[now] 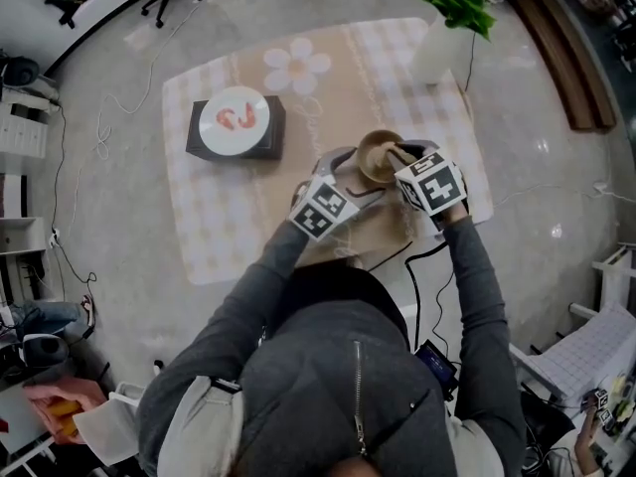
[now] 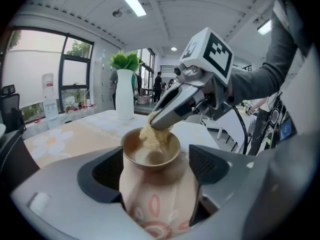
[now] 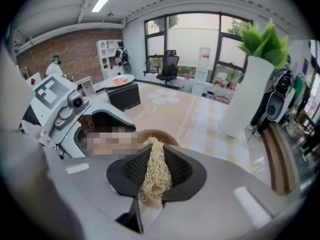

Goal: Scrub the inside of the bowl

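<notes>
While round bowl gleams smooth, scrubber coarse, fibrous.

Tabletop in front of person. Box at far left, plate on top of it. Vase at far right corner, plant in it. Bowl right of centre, between jaws of left hand-held gripper, pads against both its sides. Right hand-held gripper just right of bowl, reaching over rim. Scrubber pinched in its jaws, lower end inside bowl. Box well apart to left of bowl. Vase farther off, behind and right of bowl.
</notes>
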`<state>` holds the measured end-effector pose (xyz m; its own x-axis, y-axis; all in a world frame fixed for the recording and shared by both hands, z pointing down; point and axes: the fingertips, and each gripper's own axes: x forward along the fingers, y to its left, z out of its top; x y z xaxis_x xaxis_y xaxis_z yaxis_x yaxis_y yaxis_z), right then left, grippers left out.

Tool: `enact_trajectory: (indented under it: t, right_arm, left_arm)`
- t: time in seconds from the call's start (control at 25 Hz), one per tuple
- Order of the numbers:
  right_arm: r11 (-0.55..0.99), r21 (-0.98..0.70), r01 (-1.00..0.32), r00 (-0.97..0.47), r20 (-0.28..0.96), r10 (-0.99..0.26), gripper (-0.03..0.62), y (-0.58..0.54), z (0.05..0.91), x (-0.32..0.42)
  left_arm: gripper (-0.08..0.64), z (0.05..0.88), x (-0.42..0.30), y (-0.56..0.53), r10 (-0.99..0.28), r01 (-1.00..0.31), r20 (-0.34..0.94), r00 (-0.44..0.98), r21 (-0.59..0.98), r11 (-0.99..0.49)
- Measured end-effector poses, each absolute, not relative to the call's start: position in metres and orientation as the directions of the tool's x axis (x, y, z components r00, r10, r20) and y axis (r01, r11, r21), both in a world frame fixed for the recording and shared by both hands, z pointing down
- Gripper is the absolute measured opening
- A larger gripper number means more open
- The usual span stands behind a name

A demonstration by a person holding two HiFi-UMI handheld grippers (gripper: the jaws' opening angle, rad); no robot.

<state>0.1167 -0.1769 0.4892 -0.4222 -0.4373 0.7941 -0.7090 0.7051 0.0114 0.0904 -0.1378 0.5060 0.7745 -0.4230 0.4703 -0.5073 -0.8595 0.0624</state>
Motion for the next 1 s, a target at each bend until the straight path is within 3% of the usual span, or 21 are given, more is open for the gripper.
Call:
enact_trajectory:
  t: [0.24,0.56,0.76,1.0]
  right_arm:
    - [0.529,-0.005,-0.849,-0.429,0.591,-0.683,0.064,-0.174,0.433,0.136]
    - [0.273,-0.127,-0.953,-0.299,0.276,-0.914,0.064,-0.118,0.374,0.174]
    - [0.097,-0.211,-0.973,-0.139,0.194,-0.971,0.066,-0.073,0.376,0.191]
    - [-0.09,-0.196,-0.976,0.045,0.223,-0.974,0.066,-0.024,0.409,0.204]
  left_arm:
    - [0.254,0.476,0.08,-0.129,-0.492,-0.573,0.395,0.776,0.115,-0.811]
    - [0.135,0.447,0.08,-0.097,-0.534,-0.582,0.309,0.787,0.082,-0.809]
    - [0.012,0.43,0.082,-0.083,-0.588,-0.609,0.222,0.778,0.034,-0.792]
    - [0.011,0.418,0.091,-0.06,-0.61,-0.622,0.147,0.779,0.053,-0.782]
